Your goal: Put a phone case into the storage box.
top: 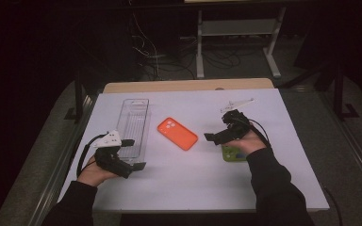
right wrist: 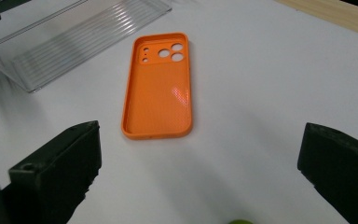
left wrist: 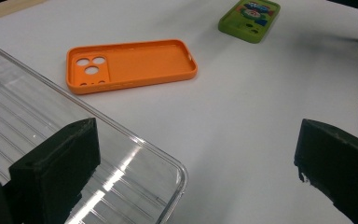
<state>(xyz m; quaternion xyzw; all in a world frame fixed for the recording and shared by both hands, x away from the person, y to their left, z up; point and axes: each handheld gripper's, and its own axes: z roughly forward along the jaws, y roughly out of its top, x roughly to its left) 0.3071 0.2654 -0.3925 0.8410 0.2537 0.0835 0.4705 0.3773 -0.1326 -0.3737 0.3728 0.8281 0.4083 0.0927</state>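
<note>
Orange phone case (top: 177, 133) lies flat on the white table (top: 193, 183), hollow side up, just beside the clear plastic tray (top: 134, 126) and apart from it. The right claw (top: 215, 137) is released, its jaws spread wide, and points at the case from the side away from the tray; the left claw (top: 133, 155) is likewise spread open, one jaw over the tray's near corner. A green phone case (top: 233, 153) sits under the right hand, farther from the tray.

The case is thin and soft-walled, so a low grab could push it along the smooth table toward the tray instead of lifting it. Jaws closing across the rim may squash the walls and let it spring free. The left claw, so close to the tray, could knock it sideways into the case.
</note>
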